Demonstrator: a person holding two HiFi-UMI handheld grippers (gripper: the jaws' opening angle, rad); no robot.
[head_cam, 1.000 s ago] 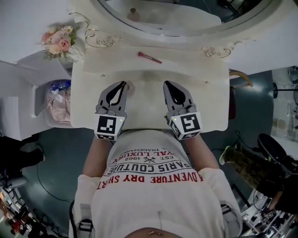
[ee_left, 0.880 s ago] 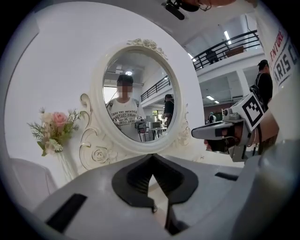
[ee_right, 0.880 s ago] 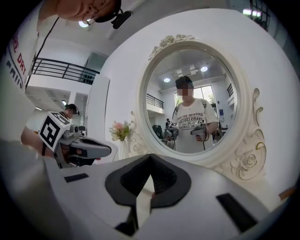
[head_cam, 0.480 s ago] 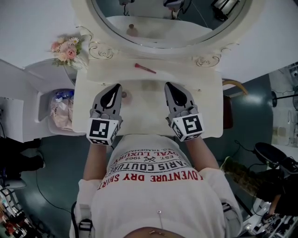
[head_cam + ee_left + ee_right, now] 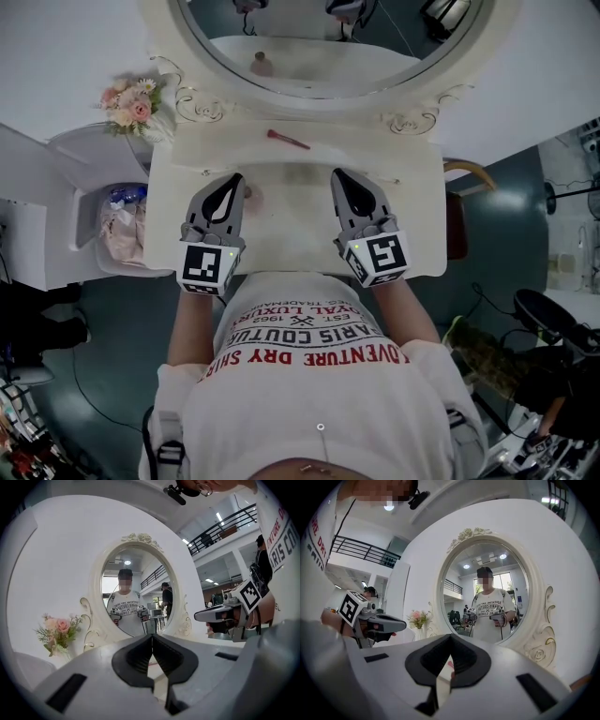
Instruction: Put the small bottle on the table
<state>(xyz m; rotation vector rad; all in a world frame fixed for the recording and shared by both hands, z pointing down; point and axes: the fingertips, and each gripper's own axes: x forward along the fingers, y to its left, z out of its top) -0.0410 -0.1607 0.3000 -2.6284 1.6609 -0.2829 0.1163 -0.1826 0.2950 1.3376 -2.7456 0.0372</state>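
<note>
A small pinkish bottle [image 5: 255,195] stands on the cream vanity table [image 5: 300,234], just right of my left gripper's tip, and its reflection shows in the mirror. My left gripper [image 5: 235,178] [image 5: 152,637] is shut with nothing between its jaws. My right gripper [image 5: 337,174] [image 5: 450,637] hovers over the table's right half, also shut and holding nothing. Each gripper also appears in the other's view: the right gripper [image 5: 224,614] and the left gripper [image 5: 377,622]. The bottle is hidden in both gripper views.
An oval mirror [image 5: 309,42] with an ornate frame backs the table. A pink stick [image 5: 288,140] lies near the table's rear edge. A flower bouquet [image 5: 127,98] stands at the far left, above a bin of bags [image 5: 117,220]. A chair back [image 5: 457,202] is beyond the right edge.
The left gripper has drawn slightly left of and back from the bottle, which stays standing on the table. The head view has shifted, showing more of the mirror. The right gripper has barely moved.
</note>
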